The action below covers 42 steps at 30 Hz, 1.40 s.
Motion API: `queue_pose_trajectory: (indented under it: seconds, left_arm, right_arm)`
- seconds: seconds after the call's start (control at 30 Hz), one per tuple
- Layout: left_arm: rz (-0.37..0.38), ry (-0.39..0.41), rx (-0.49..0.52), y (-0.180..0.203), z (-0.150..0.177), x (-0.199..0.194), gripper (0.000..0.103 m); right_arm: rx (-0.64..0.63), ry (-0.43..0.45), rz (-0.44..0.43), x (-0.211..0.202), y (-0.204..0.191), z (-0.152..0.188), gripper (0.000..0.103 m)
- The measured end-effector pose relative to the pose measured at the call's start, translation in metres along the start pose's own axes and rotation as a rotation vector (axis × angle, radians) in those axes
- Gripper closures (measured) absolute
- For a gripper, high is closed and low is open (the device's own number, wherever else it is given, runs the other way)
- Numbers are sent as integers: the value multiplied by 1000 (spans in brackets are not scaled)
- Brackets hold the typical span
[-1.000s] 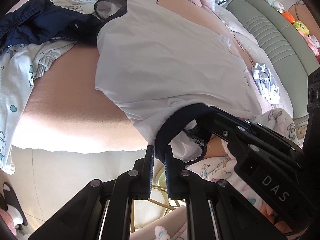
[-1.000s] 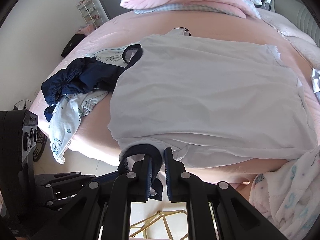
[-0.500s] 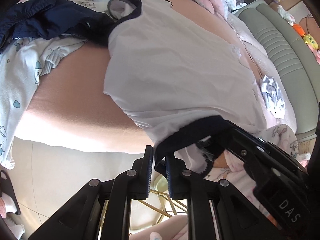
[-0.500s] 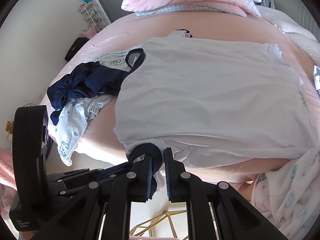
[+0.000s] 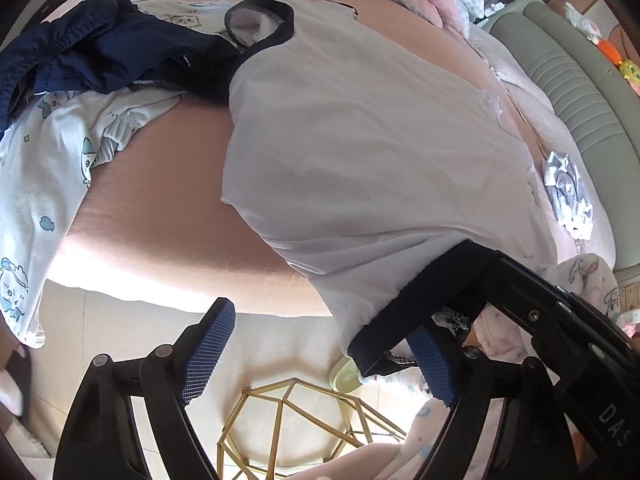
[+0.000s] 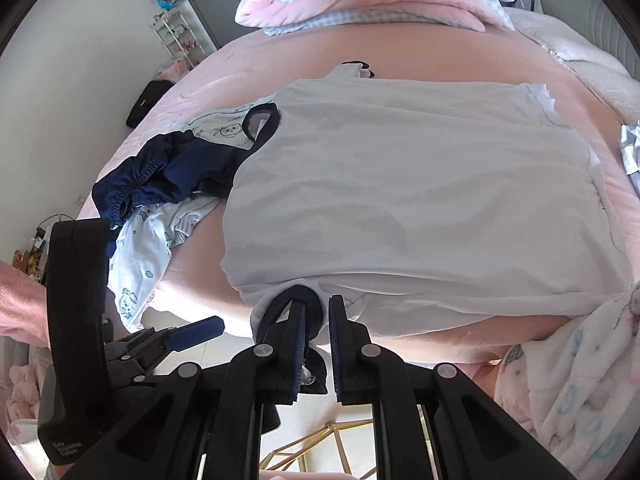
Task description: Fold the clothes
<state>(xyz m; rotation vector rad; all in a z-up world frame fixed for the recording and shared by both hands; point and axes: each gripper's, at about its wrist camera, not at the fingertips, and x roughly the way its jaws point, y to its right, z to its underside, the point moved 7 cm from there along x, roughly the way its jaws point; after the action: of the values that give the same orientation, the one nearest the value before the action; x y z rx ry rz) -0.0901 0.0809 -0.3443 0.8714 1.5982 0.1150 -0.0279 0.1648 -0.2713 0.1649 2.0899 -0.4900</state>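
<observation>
Two things carry this moment, and the bigger is the bed: its pink sheet holds the white T-shirt spread flat across the middle, the hem toward the far pillows and the near sleeve hanging over the near edge of the bed.

Beside it, toward the left edge of the bed, the navy shorts lie crumpled on the printed pyjamas, touching the shirt's other sleeve, neither folded yet.

Next down in size is the dark cuff of the near sleeve. A second ago my left gripper was pinched on that cuff; now its fingers are opening and stand wide apart. The cuff droops close against the right-hand one, but nothing squeezes it, so I judge the left side has let go.

My right gripper has not changed: its fingers are drawn close together with the same navy cuff caught between them at the bed's near edge.

For the task, I read this as a handover. The sleeve now hangs from the right hand alone, which frees my left to take a new hold elsewhere on the shirt, likely for folding that sleeve inward. Until then the sleeve could sag further off the edge.
</observation>
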Motion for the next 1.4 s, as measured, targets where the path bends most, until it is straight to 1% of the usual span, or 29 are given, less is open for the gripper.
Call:
queue_pose_trajectory:
  seconds: [0.07, 0.2, 0.33, 0.37, 0.4, 0.43, 0.47, 0.53, 0.57, 0.63, 0.73, 0.87, 0.93, 0.97, 1.0, 1.1, 1.23, 1.4]
  left_arm:
    - [0, -4, 11, -2, 3, -2, 18]
    - [-50, 5, 23, 0, -2, 9, 18]
    - [-29, 10, -1, 3, -5, 19, 19]
    - [-27, 13, 2, 4, -5, 20, 22]
    - [-26, 19, 9, 5, -5, 19, 26]
    - [-32, 25, 16, 5, -5, 19, 41]
    - [-43, 28, 22, 5, -5, 18, 60]
    - [-57, 29, 17, 2, -4, 18, 79]
    - [-48, 23, 12, 2, -3, 19, 85]
    - [-33, 30, 5, 1, -1, 16, 91]
    - [-25, 41, 2, -1, 0, 10, 93]
    - [-26, 42, 5, 3, -5, 11, 93]
    - [-21, 42, 0, 10, -14, 17, 93]
    - [-21, 44, -4, 10, -16, 17, 93]
    - [-18, 41, -7, 8, -15, 14, 94]
    - [-13, 46, -8, 7, -13, 8, 94]
    - [-25, 57, 6, 1, -13, -1, 94]
    - [-9, 64, 15, -5, -9, -15, 94]
  right_arm:
    - [8, -3, 0, 1, 3, 0, 94]
    - [22, -10, -21, 1, 2, 1, 94]
    - [11, -8, -29, -2, -3, 2, 94]
    - [7, -6, -28, -2, -4, 2, 94]
    - [3, -6, -26, -2, -4, 2, 94]
    - [3, -6, -24, -2, -4, 2, 94]
    - [6, -8, -25, -2, -4, 3, 94]
    - [16, -12, -29, -1, -3, 3, 94]
    - [18, -14, -28, -1, -2, 3, 94]
    - [17, -17, -22, -1, 0, 4, 94]
    - [28, -39, -24, 2, 2, 8, 93]
    - [58, -104, -34, 9, 5, 19, 92]
    - [52, -138, -26, 11, 5, 25, 82]
    - [44, -148, -13, 11, 5, 29, 67]
    - [43, -145, 0, 11, 6, 31, 60]
    - [56, -140, 4, 11, 10, 37, 50]
    - [51, -170, -9, 19, 8, 42, 50]
    - [17, -184, -17, 29, 0, 46, 50]
